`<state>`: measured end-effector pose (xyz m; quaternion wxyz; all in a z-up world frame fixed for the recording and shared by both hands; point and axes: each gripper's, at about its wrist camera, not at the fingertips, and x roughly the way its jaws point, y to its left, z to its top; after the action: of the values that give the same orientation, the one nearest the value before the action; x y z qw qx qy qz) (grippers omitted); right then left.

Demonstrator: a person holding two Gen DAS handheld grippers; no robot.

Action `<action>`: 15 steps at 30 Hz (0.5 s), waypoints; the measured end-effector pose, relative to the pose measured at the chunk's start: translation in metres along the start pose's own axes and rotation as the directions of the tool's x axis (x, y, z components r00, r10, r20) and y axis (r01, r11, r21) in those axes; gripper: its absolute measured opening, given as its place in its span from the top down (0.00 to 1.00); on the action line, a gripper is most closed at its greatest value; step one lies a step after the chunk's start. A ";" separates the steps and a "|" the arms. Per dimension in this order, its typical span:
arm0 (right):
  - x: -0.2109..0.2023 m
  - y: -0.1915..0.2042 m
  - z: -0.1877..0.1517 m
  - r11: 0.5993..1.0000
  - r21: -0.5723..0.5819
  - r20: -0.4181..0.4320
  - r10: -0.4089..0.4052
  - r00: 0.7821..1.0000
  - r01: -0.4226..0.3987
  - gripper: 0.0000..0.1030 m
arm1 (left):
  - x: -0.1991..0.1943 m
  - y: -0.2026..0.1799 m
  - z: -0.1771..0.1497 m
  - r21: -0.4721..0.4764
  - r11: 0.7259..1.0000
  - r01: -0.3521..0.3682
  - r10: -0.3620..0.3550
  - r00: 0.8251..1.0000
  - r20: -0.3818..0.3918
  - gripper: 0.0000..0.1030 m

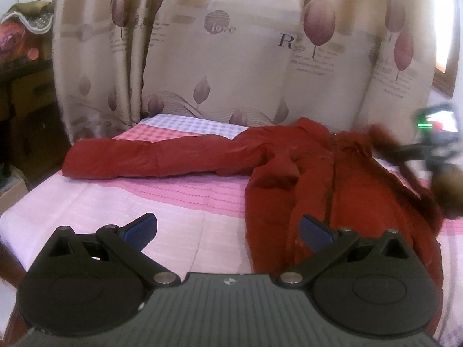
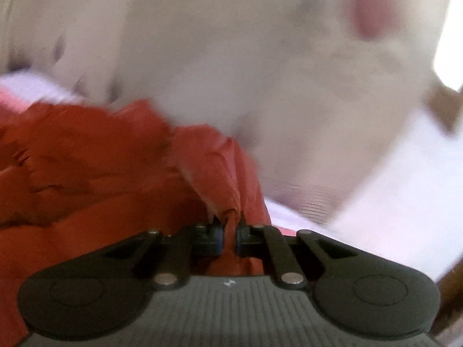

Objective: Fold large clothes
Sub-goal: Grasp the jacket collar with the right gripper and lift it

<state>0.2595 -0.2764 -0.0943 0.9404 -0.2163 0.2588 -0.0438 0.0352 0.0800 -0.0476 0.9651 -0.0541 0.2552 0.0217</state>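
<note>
In the left wrist view, the left gripper [image 1: 228, 228] sits nearest, its two blue-padded fingers [image 1: 141, 230] spread wide with nothing between them. It hangs over the near part of the bed [image 1: 101, 202], above a pink and white striped cover, with its right finger in front of the lower edge of a red coat [image 1: 332, 190]; whether it touches the cloth cannot be told.

The coat lies on the right half of the bed, front side up, a dark zip line running down its middle. One sleeve [image 1: 150, 159] stretches flat to the left across the bed, its cuff near the left edge. Brown fur trim [image 1: 445, 182] shows along the coat's right side, blurred.

At the far right edge of this view the right gripper [image 1: 434, 141] appears, also blurred, just beside the fur trim.

In the right wrist view, the right gripper [image 2: 230, 238] has its fingers pressed together on a bunched fold of the red coat [image 2: 101, 167], the cloth rising in a ridge from between the pads. The rest of the coat spreads to the left, and pale bedding [image 2: 390, 190] lies to the right.

Behind the bed hangs a beige curtain [image 1: 246, 57] printed with purple leaves and lettering. To the far left stands dark wooden furniture [image 1: 29, 110] with a patterned cloth on top.
</note>
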 end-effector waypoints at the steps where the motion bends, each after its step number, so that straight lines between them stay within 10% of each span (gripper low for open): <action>1: -0.017 -0.028 -0.008 0.999 0.028 0.025 -0.037 0.999 0.036 0.93 | -0.001 0.001 0.000 0.006 1.000 -0.007 0.007 1.000 0.006 0.00; 9: -0.097 -0.243 -0.113 0.918 0.231 -0.136 -0.299 0.944 0.324 0.92 | -0.001 0.007 -0.003 0.017 1.000 0.001 -0.001 1.000 -0.004 0.00; 11: -0.105 -0.284 -0.150 0.874 0.316 -0.228 -0.308 0.924 0.369 0.75 | 0.001 0.010 -0.006 -0.001 1.000 0.031 -0.031 0.999 -0.018 0.00; 13: -0.117 -0.307 -0.183 0.815 0.386 -0.300 -0.332 0.894 0.432 0.24 | 0.003 0.015 -0.008 -0.030 0.998 0.054 -0.055 0.998 -0.036 0.00; 15: -0.146 -0.307 -0.209 0.775 0.476 -0.256 -0.330 0.909 0.416 0.22 | 0.005 0.021 -0.012 -0.049 0.996 0.079 -0.081 0.996 -0.045 0.00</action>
<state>0.0375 -0.6054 -0.0553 0.9121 0.0032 0.2626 -0.3149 0.0327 0.0994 -0.0622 0.9574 -0.0875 0.2749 -0.0123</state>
